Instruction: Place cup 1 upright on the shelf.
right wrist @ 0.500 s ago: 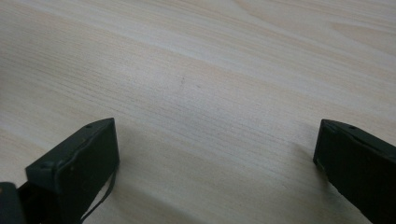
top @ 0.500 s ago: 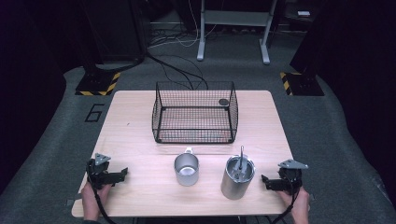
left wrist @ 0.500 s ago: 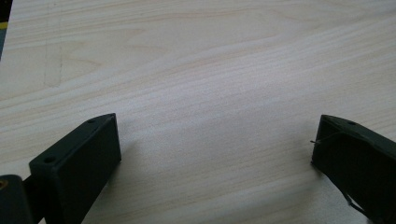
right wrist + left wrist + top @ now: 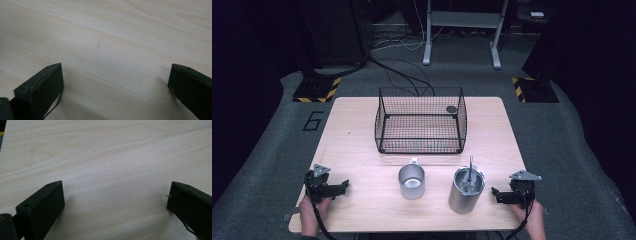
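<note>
Nothing moved since earlier; left claw (image 4: 343,186) and right claw (image 4: 496,194) apart, empty; canister (image 4: 466,191) contents unclear.

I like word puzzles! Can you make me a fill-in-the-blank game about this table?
1. The wire basket stands behind the ____.
2. A metal stick leans inside the tall ____, right of the mug.
3. The jaws of the left hand-held gripper are ____.
4. Both hand-held grippers rest on the wooden ____.

Missing words: mug; can; open; table

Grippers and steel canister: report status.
Left gripper open, right gripper open, both empty on table. Canister upright, rod inside, beside right gripper. Mug to its left; nothing blocking.
</note>
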Available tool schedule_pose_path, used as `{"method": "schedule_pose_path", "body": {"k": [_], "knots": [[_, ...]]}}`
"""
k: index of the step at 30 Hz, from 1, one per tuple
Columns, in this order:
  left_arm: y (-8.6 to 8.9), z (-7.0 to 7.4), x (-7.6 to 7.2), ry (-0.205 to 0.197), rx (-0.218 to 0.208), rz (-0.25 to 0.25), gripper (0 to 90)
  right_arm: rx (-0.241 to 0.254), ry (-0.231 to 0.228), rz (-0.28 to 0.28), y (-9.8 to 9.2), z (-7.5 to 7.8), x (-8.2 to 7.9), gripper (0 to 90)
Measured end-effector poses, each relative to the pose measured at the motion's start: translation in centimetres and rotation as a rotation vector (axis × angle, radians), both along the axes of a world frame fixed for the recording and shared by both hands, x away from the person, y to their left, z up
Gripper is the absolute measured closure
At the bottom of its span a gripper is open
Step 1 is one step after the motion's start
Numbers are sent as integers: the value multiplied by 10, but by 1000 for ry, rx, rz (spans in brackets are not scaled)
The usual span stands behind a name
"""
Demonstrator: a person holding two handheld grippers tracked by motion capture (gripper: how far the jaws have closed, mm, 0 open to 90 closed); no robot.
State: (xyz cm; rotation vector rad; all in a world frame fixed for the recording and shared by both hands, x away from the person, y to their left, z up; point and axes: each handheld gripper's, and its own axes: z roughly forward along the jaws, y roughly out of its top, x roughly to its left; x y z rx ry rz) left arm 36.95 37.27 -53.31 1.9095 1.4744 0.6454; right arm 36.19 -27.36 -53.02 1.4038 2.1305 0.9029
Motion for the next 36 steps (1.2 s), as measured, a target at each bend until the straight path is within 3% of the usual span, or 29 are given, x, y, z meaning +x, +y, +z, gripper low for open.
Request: {"method": "schedule_pose_path", "body": {"k": [6, 10, 11, 14, 36], "knots": [[0, 0, 0, 0, 2, -1, 11, -8, 15, 2, 0, 1, -1, 0], [0, 0, 0, 0, 2, -1, 12, -3, 30, -28, 0, 3, -2, 0], [0, 0, 0, 0, 2, -1, 12, -3, 25, -9, -2, 3, -3, 0], [0, 0, 0, 0, 2, -1, 12, 56, 24, -1, -2, 7, -8, 0], [0, 0, 0, 0, 2, -1, 11, 120, -59, 156, 31, 61, -56, 0]]}}
